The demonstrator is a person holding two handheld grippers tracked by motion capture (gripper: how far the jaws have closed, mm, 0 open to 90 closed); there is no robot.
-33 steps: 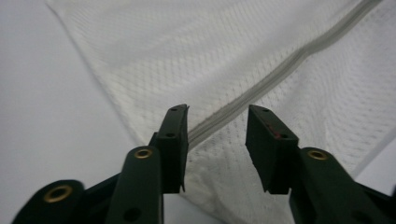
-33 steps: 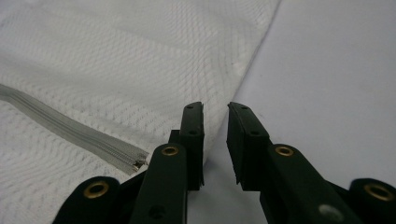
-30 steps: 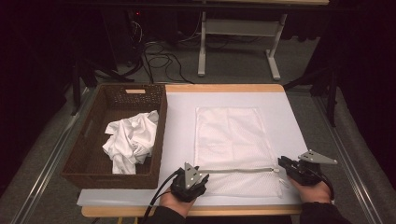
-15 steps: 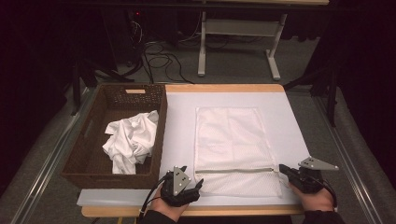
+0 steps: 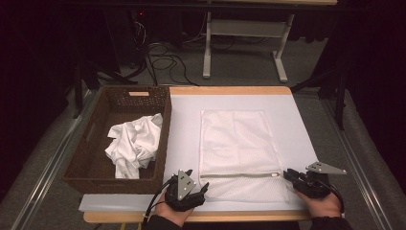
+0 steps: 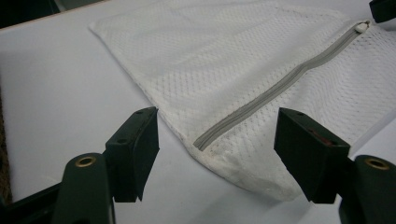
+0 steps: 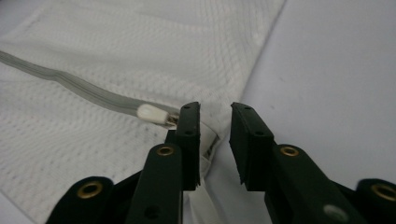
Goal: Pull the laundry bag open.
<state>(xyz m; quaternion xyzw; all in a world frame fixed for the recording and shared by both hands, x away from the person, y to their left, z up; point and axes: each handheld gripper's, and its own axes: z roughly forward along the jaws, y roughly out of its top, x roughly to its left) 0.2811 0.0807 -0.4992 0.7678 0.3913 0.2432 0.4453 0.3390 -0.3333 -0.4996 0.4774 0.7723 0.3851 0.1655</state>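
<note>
a: where is the mesh laundry bag (image 5: 239, 153) found?

b: it is laid flat on the white table cover (image 5: 297, 124), right of the wicker basket (image 5: 86, 163), its grey zipper (image 6: 275, 88) near the person's edge.

a: how will it likely handle?

b: it is judged light, soft and limp; the white zipper pull (image 7: 150, 113) and the corner seams are the best holds.

a: the grippers?

b: the left gripper (image 6: 215, 154) is spread wide at the zipper's closed end; the right gripper (image 7: 215, 140) is parted narrowly beside the pull, nothing clamped.

a: counts?

b: one bag, one basket, one crumpled white garment (image 5: 136, 143), two grippers.
</note>
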